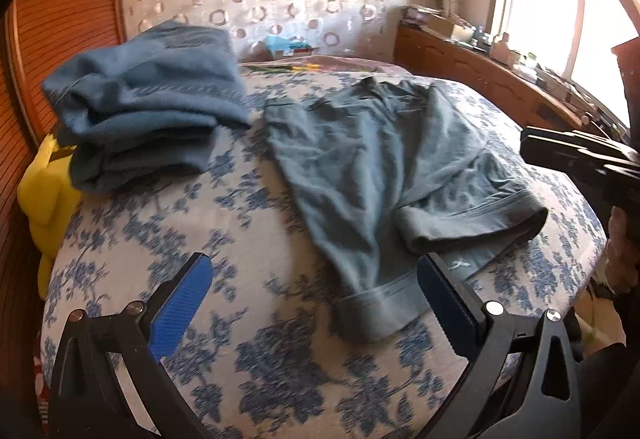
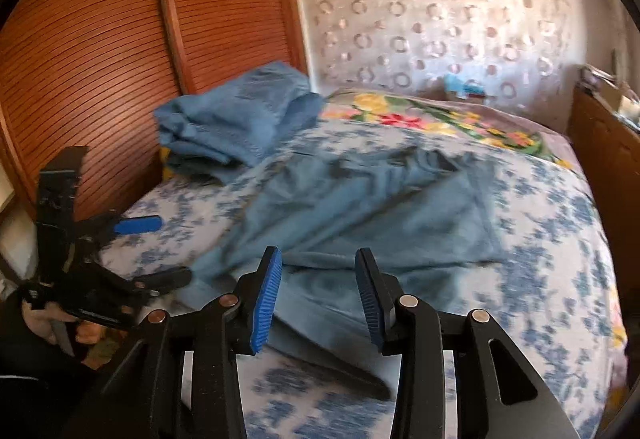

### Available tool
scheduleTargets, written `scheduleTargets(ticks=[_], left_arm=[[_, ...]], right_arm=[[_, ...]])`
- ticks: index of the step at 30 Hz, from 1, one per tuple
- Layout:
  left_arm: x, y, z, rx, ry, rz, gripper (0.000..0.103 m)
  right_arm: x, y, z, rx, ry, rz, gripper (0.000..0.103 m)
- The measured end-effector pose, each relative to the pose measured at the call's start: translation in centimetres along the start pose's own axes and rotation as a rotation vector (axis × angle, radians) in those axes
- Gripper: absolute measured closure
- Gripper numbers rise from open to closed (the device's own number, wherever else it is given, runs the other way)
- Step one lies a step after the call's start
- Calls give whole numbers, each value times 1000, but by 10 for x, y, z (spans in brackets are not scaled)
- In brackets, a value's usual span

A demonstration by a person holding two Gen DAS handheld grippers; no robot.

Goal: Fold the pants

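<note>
My left hand-held gripper [image 1: 312, 295] is wide open, my right hand-held gripper [image 2: 318, 295] part open, both empty, over grey-blue shorts [image 1: 384, 175] spread on the bed [image 1: 248, 319]; folded blue pile [image 1: 148, 103] nr the wardrobe.

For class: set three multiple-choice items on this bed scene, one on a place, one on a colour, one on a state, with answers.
1. Where does the folded blue pile lie relative to the spread pants in the left wrist view?
A left
B right
C underneath

2. What colour are the pads of the left gripper?
A red
B blue
C green

3. The right gripper is:
A shut on cloth
B open
C out of view

Answers: A, the pile sits by the wooden doors at left; B, both pads show blue; B, a gap shows between its fingers.
</note>
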State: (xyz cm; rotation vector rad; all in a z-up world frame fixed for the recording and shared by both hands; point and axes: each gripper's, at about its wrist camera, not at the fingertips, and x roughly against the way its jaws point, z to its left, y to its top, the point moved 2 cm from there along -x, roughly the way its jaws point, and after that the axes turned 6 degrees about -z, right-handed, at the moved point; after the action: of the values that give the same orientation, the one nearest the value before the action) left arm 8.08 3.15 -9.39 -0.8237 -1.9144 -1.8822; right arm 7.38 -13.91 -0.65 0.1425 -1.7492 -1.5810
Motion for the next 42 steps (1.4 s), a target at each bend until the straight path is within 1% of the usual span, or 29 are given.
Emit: scheduleTargets(ticks=[5, 6, 8, 13, 15, 16, 18, 23, 27, 31, 34, 35, 36, 38, 40, 42], left_arm=[[-8, 10, -15, -20, -66, -2, 1], [-9, 11, -18, -20, -81, -1, 6], [-15, 14, -23, -20, -116, 16, 11], [-24, 17, -35, -46, -147, 34, 23], [-28, 18, -39, -54, -162, 44, 32], [-30, 17, -41, -58, -166, 49, 34], [-32, 16, -42, -61, -171, 55, 41], [-36, 12, -46, -73, -171, 73, 48], [-42, 8, -46, -72, -173, 94, 52], [-40, 8, -45, -67, -178, 92, 56], [-38, 8, -46, -68, -183, 86, 61], [-37, 7, -46, -68, -188, 85, 63], [-37, 7, -46, -69, -190, 84, 66], [-36, 7, -48, -72, -201, 83, 68], [-36, 7, -50, -77, -204, 77, 72], [-37, 7, -50, -81, -203, 75, 77]], right_arm=[[3, -11, -31, -19, -99, 16, 63], [3, -13, -36, -24, -117, 19, 63], [3, -14, -45, -33, -142, 28, 63], [-9, -14, -62, -49, -189, 53, 63], [-14, -10, -67, -56, -195, 63, 63], [-17, -9, -71, -63, -198, 68, 63], [-21, -4, -78, -74, -196, 70, 63], [-40, 6, -93, -87, -204, 94, 63], [-61, 8, -104, -91, -199, 138, 63], [-79, 4, -109, -96, -195, 190, 63], [-85, 6, -111, -100, -195, 193, 64], [-87, 6, -111, -96, -196, 196, 73], [-87, 7, -109, -86, -196, 198, 76], [-86, 8, -106, -75, -180, 199, 88], [-84, 8, -104, -75, -164, 200, 94], [-81, 7, -103, -69, -171, 189, 95]])
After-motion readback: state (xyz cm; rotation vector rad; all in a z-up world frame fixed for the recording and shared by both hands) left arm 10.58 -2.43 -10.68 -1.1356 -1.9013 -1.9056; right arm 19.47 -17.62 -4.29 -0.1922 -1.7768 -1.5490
